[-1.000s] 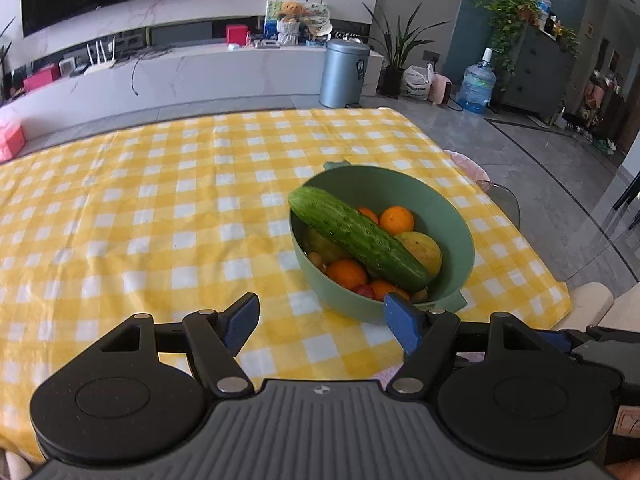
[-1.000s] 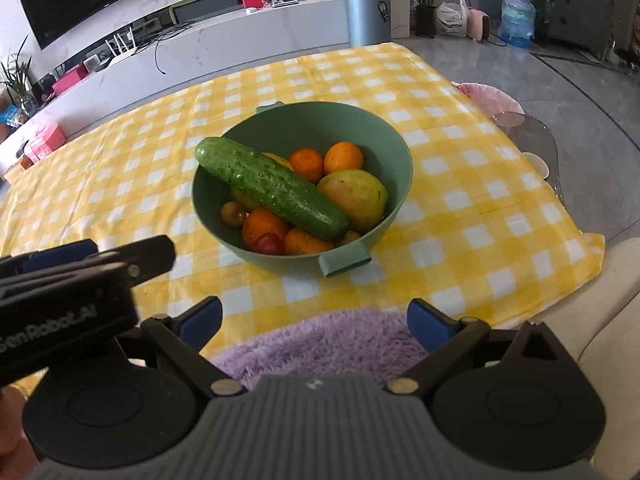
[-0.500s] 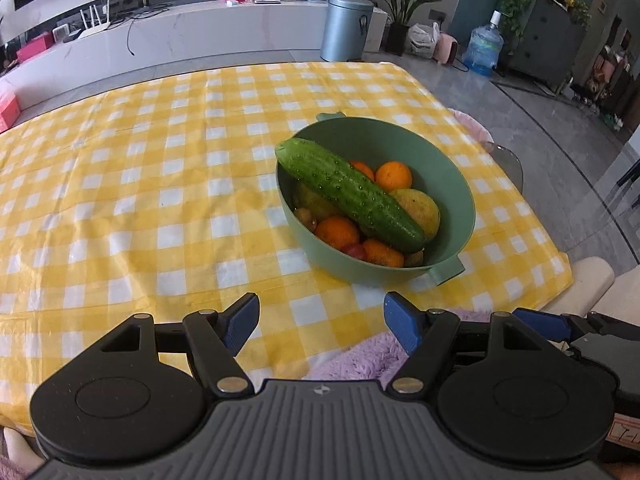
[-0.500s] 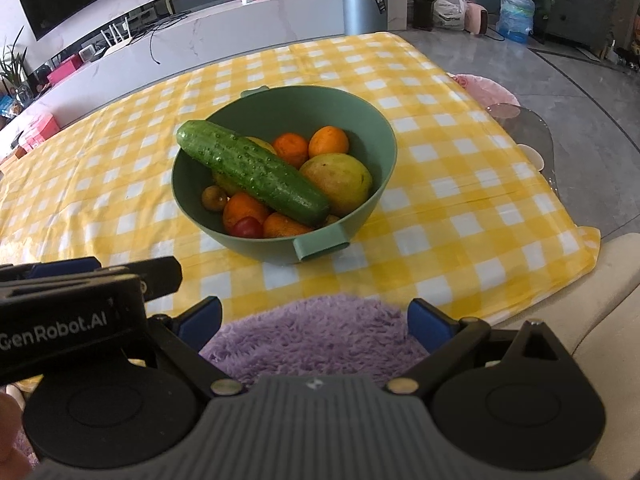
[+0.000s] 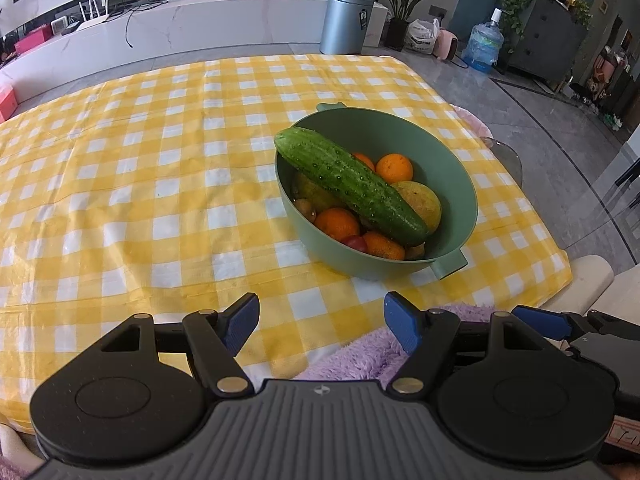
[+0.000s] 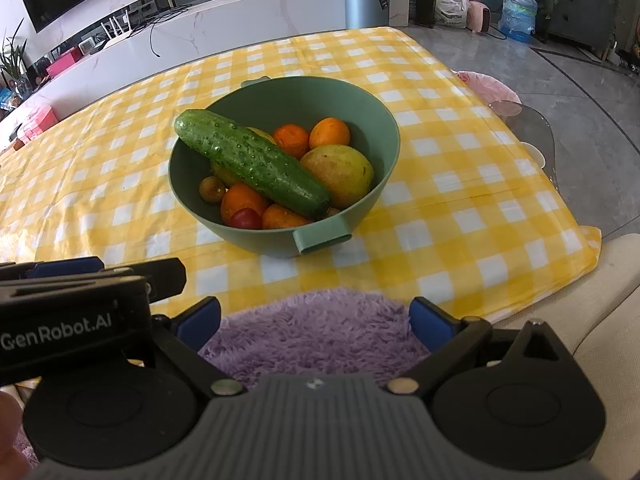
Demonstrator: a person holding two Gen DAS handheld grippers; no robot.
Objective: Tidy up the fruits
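Observation:
A green bowl point(image 5: 460, 184) point(image 6: 372, 116) stands on the yellow checked tablecloth near its front right corner. A long cucumber point(image 5: 350, 190) point(image 6: 252, 162) lies slantwise over the pile, its far end resting on the rim. Under it sit several oranges point(image 5: 394, 168) point(image 6: 330, 132), a yellow-green round fruit point(image 6: 340, 170), a small red fruit point(image 6: 245, 218) and a small brown one point(image 6: 212, 189). My left gripper point(image 5: 320, 322) hangs open before the table's front edge, nothing between its blue pads. My right gripper point(image 6: 316, 316) is open too, over purple fluffy cloth, short of the bowl.
The tablecloth point(image 5: 132, 184) stretches bare to the left of the bowl. A purple fluffy garment point(image 6: 316, 332) lies at the front edge. A cream chair point(image 6: 592, 300) stands at the right. A grey bin point(image 5: 346, 20), a water bottle and a long white cabinet stand beyond the table.
Both views have tipped a little more toward the table, so the bowl sits higher and farther ahead in them. Both grippers stayed open. Nothing in the bowl has moved.

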